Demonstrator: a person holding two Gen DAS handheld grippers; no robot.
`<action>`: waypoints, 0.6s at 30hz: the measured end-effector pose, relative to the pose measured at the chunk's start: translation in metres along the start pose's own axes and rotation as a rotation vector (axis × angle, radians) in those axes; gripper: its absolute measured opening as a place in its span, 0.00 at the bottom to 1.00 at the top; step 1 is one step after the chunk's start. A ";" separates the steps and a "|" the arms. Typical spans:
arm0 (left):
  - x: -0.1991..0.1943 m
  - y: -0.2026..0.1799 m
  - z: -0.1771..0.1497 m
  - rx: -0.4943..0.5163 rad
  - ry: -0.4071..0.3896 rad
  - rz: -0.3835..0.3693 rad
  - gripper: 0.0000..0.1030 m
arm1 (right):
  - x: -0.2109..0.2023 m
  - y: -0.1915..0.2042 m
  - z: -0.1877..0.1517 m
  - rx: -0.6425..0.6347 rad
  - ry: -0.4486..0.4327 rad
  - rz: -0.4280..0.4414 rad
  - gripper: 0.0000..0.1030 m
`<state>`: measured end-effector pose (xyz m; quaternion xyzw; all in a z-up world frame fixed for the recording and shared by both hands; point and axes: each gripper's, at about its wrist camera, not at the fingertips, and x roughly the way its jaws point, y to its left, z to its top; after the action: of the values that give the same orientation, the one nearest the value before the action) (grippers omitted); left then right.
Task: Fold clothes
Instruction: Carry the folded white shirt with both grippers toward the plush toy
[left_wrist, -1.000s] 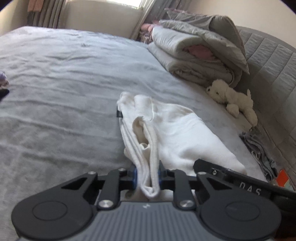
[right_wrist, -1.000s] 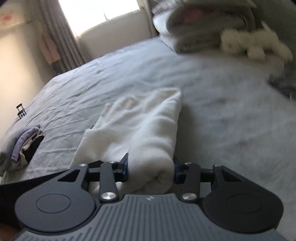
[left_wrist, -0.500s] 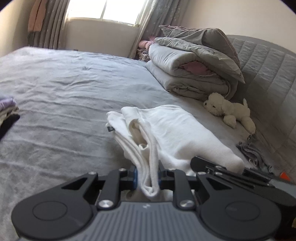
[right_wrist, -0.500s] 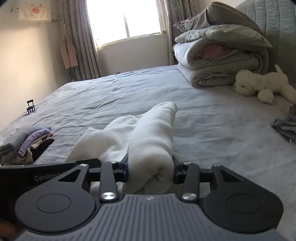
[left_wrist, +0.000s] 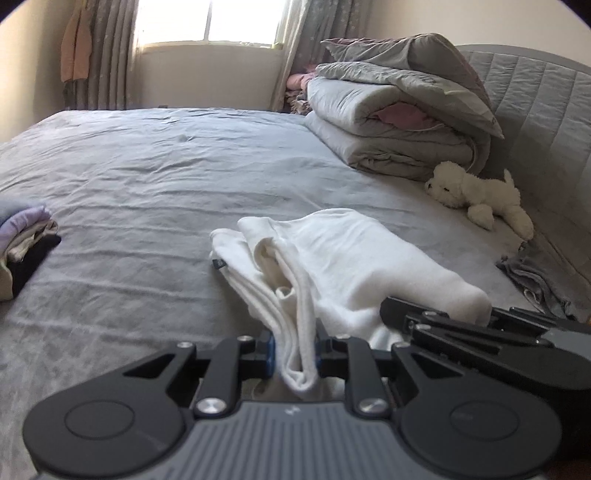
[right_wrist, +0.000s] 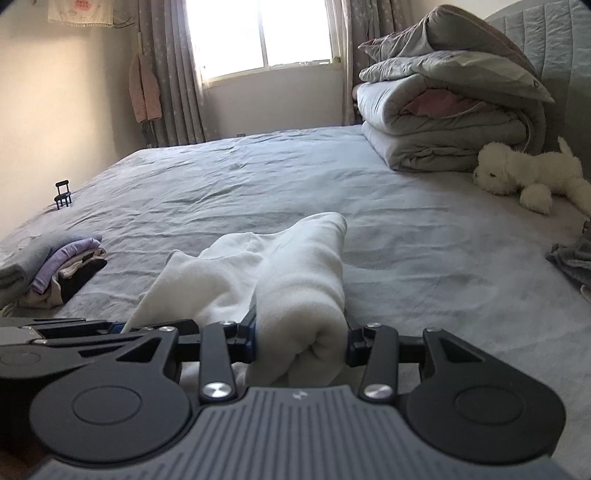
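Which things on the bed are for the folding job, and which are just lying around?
For the job:
- white garment
- left claw, clamped on its thin edge
- right claw, clamped on its thick fold
- pile of folded clothes

Just lying about:
- white plush dog
- stacked grey duvet
- tiny black chair
- crumpled grey cloth

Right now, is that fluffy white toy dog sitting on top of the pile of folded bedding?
No, the toy dog lies on the bed sheet beside the folded bedding, not on it.
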<state>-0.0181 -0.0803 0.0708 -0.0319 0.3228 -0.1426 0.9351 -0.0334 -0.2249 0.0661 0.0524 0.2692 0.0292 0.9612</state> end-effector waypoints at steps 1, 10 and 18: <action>-0.001 -0.001 0.000 0.001 -0.003 0.005 0.18 | 0.000 0.001 0.000 -0.004 0.001 0.000 0.44; -0.008 -0.014 -0.003 -0.001 -0.040 0.035 0.17 | -0.007 0.000 0.002 -0.053 -0.010 0.002 0.44; -0.013 -0.029 -0.006 0.018 -0.073 0.043 0.17 | -0.016 -0.010 0.004 -0.057 -0.020 -0.002 0.44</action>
<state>-0.0390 -0.1040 0.0781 -0.0218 0.2878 -0.1242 0.9494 -0.0447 -0.2363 0.0766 0.0249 0.2585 0.0353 0.9650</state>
